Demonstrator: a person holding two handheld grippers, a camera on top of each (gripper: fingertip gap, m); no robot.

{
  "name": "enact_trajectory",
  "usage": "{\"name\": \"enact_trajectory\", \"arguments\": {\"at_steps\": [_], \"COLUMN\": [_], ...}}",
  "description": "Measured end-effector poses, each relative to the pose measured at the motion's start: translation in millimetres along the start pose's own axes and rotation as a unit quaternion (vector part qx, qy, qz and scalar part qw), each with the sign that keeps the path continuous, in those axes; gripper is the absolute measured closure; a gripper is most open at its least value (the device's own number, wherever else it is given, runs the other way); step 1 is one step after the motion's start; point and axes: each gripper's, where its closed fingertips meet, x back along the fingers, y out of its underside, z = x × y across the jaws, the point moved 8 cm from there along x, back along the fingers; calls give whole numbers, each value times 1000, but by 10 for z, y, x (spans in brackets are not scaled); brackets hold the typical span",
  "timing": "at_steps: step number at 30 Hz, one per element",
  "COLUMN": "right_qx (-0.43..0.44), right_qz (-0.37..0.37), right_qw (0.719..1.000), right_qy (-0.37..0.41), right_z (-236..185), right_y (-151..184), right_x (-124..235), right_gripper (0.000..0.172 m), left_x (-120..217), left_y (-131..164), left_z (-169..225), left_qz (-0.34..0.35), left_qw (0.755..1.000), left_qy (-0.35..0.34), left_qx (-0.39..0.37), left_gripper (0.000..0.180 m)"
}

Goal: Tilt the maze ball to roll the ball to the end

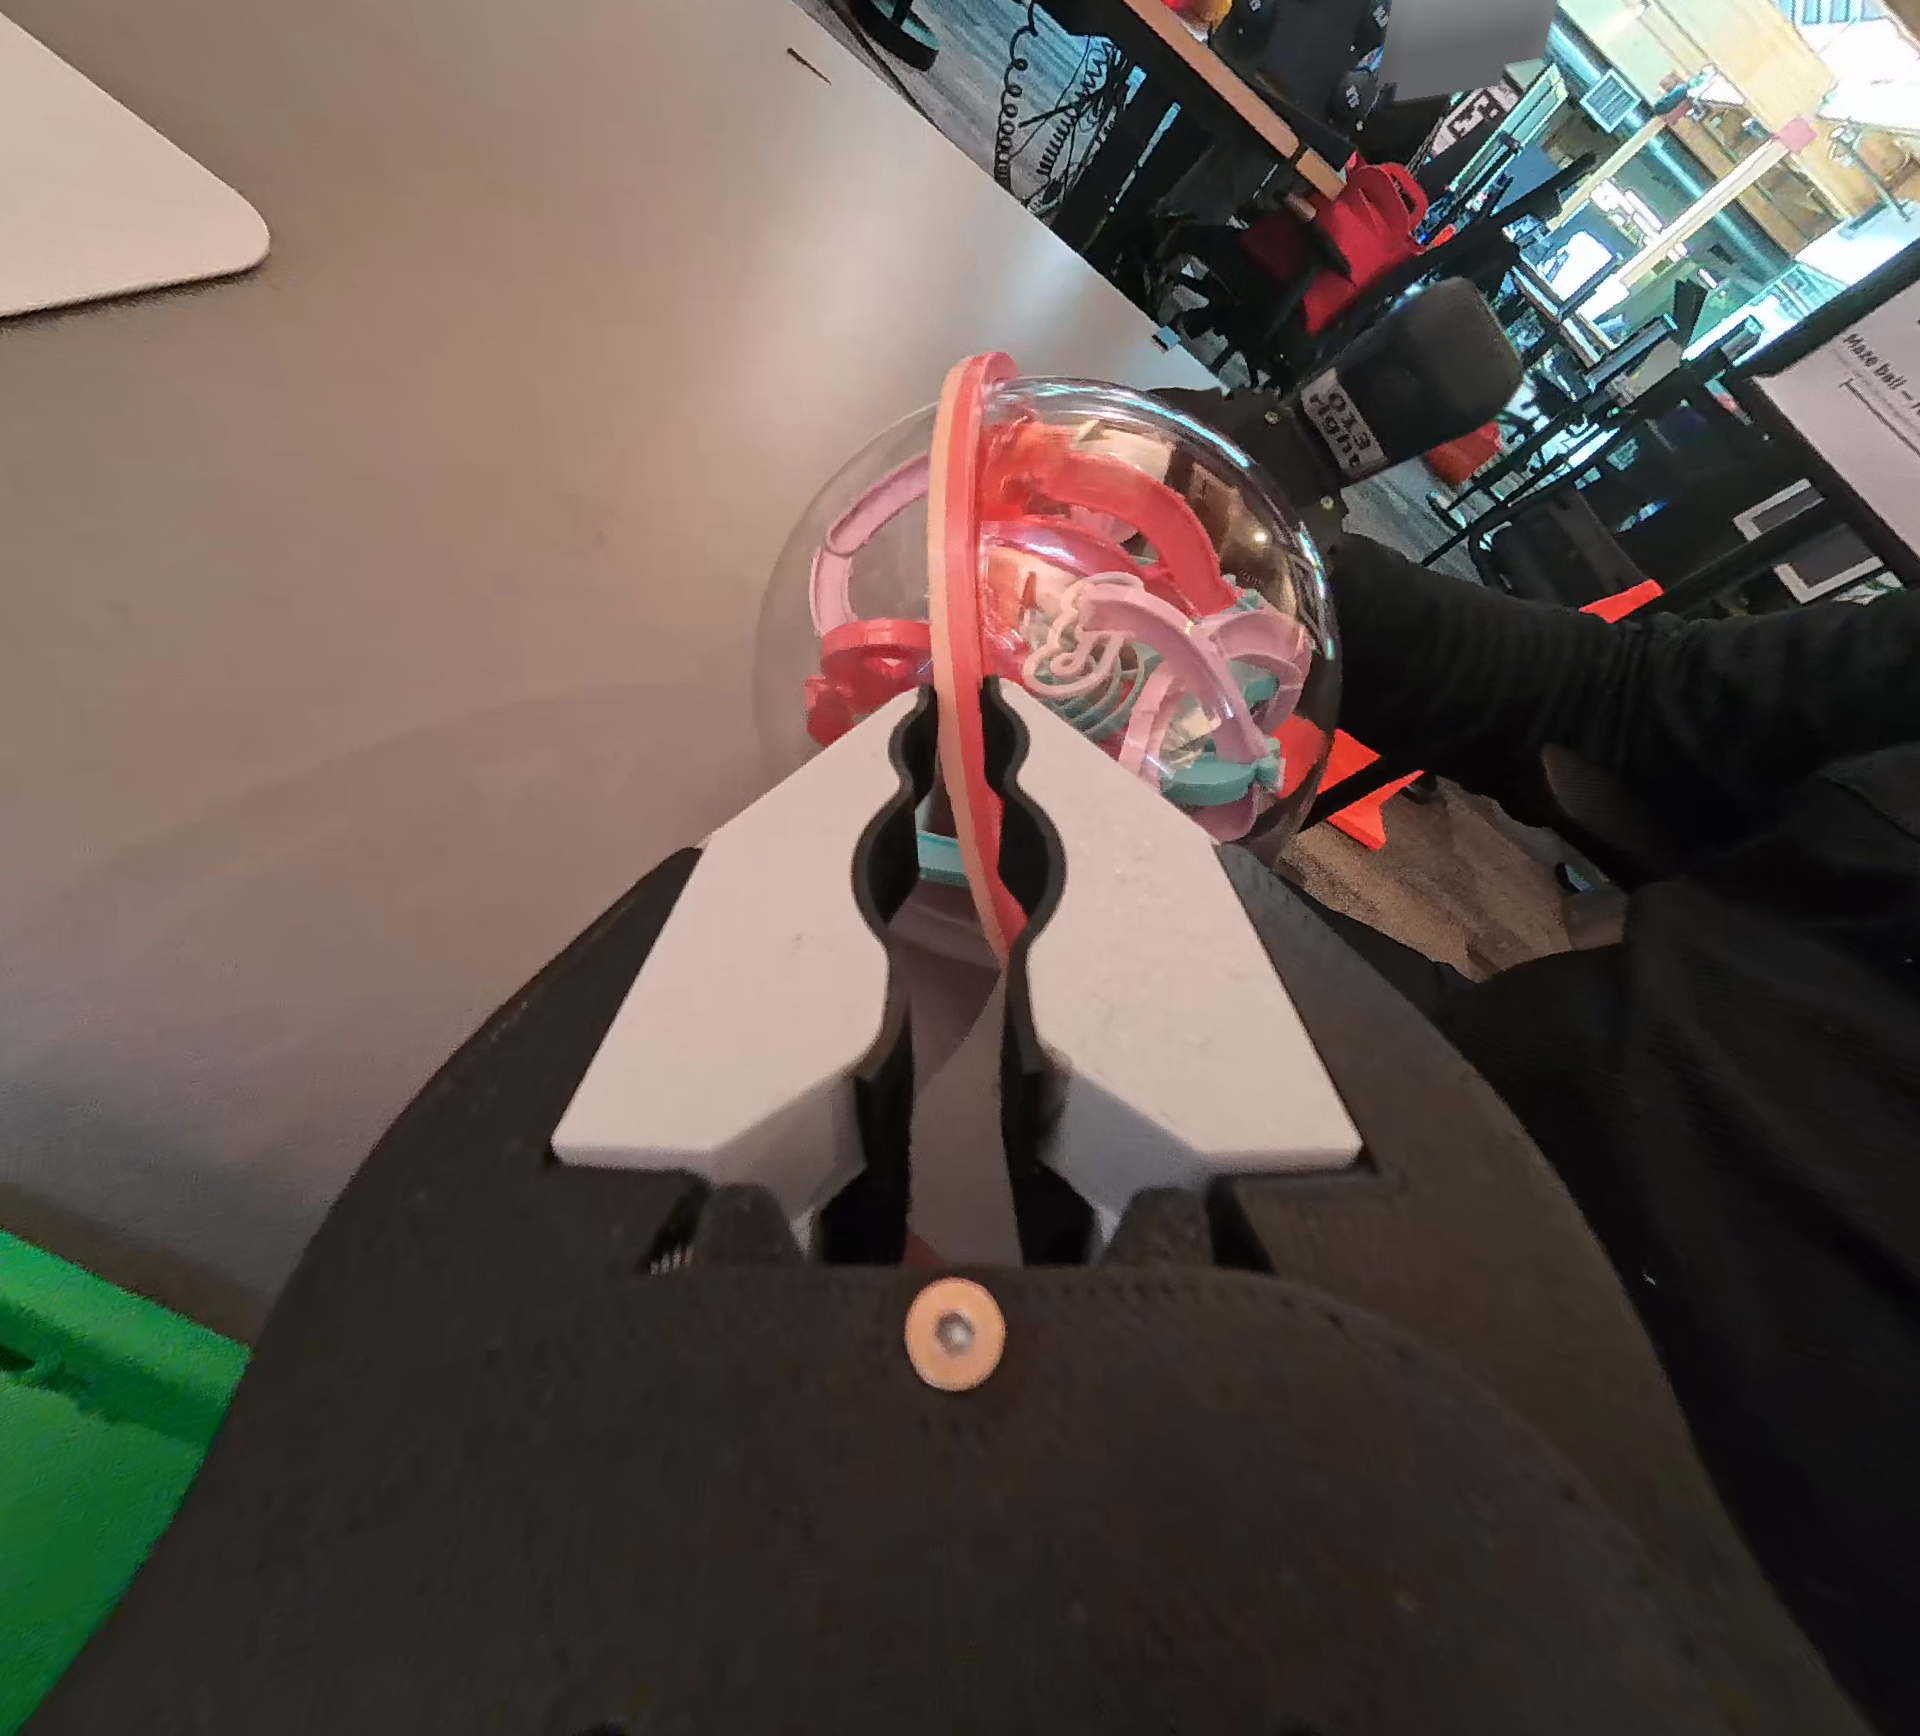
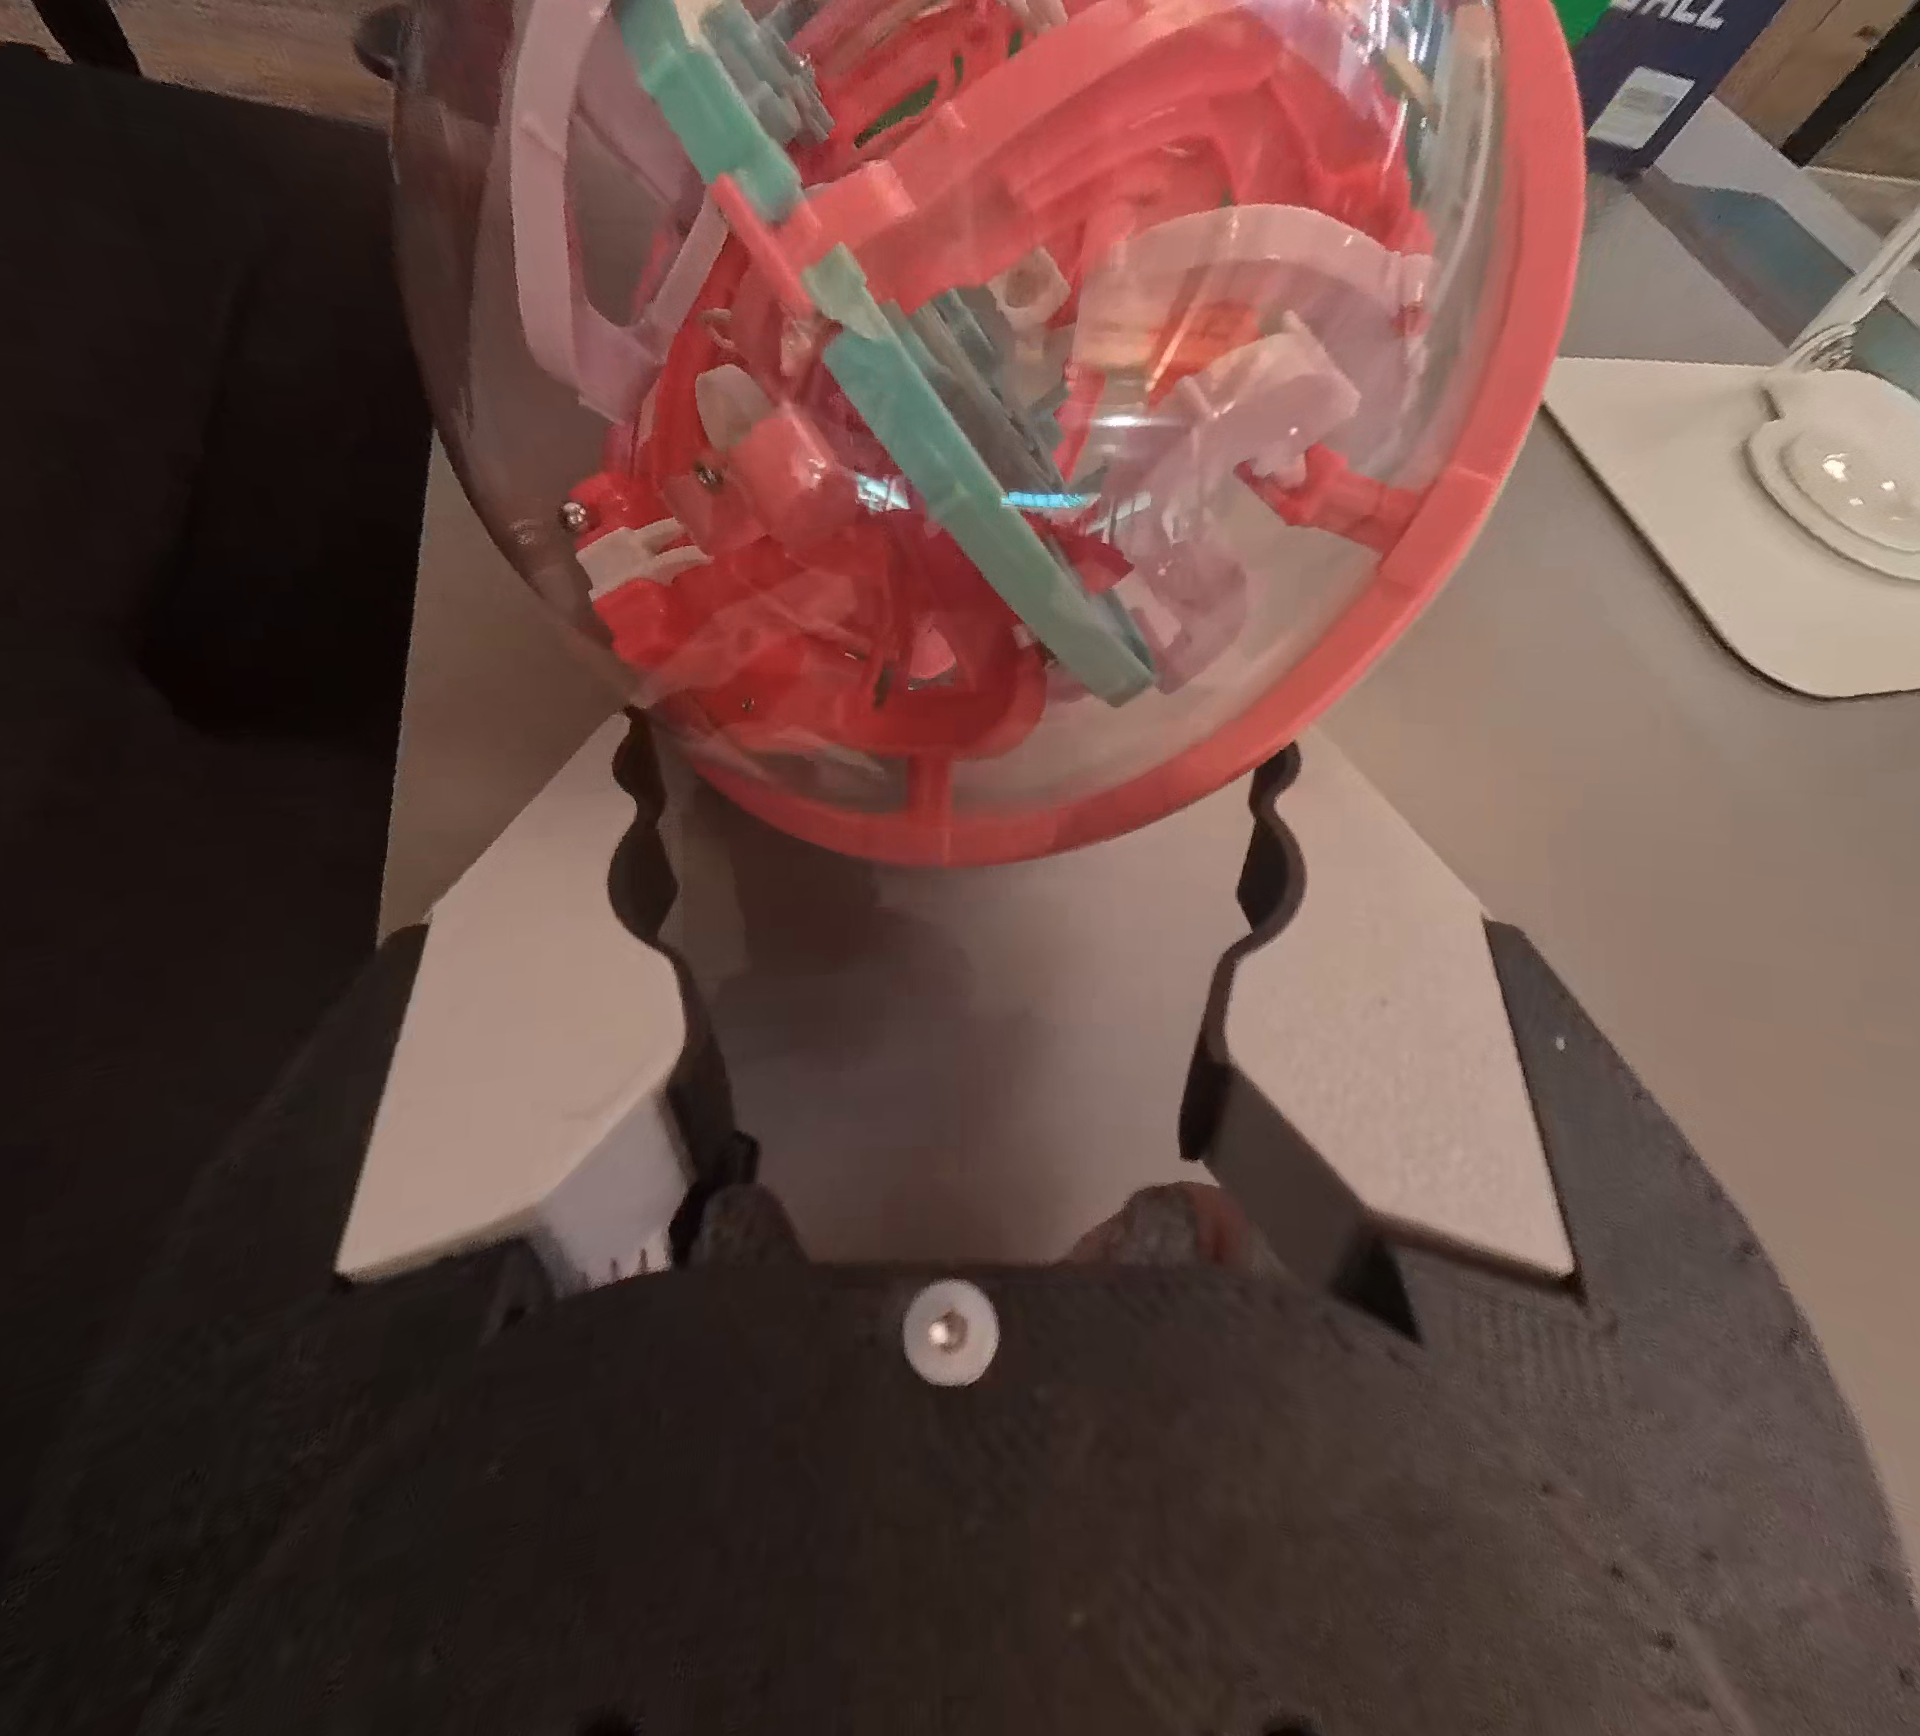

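Left tool (image 1: 961, 730) nearest the lens in the left wrist view: white fingers (image 1: 810, 876) with black wavy pads, clenched on the coral rim (image 1: 961, 606) that rings the maze ball (image 1: 1049, 606); the rim runs down between the two pads, and both press on it. The maze ball is a clear sphere with pink, coral and teal tracks inside, held clear above the grey counter (image 1: 468, 491), with its bulk to the right of the rim and a smaller part showing to the left. Green bin (image 1: 94, 1437) at the near left corner of that view; a white mat (image 1: 104, 211) lies on the counter farther off to the left. Beyond the sphere, on its right, a black-sleeved arm (image 1: 1621, 689) and the dark body of the right tool (image 1: 1403, 387). Far background: workbenches, red bins, cables. Right wrist view: right tool (image 2: 956, 751) released, fingers (image 2: 540, 938) spread wide, the maze ball (image 2: 987, 315) just ahead of the tips and filling the upper frame. Whether either tip touches the shell, cannot tell; neither pad presses on it. A small steel ball (image 2: 572, 518) sits low on the left side of the sphere, on a red track by a white piece. Counter (image 2: 1558, 855) below; white mat (image 2: 1683, 564) with a clear stand (image 2: 1839, 481) at far right.
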Motion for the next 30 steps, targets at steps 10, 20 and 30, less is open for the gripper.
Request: {"name": "enact_trajectory", "arguments": {"at_steps": [10, 20, 30], "right_qx": [-39, -87, -159], "right_qz": [37, 31, 3], "right_qw": [998, 993, 979], "right_qy": [-31, -75, -131], "right_z": [66, 93, 88], "right_y": [-66, -147, -110], "right_x": [84, 303, 397], "right_gripper": [61, 62, 63], "left_x": [0, -80, -180], "left_y": [-83, -96, 33], "left_z": [47, 163, 156], "left_qz": [36, 58, 72], "left_qw": [999, 998, 992], "left_qy": [4, 2, -1], "left_qx": [6, 34, 100], "left_gripper": [173, 173, 173]}}
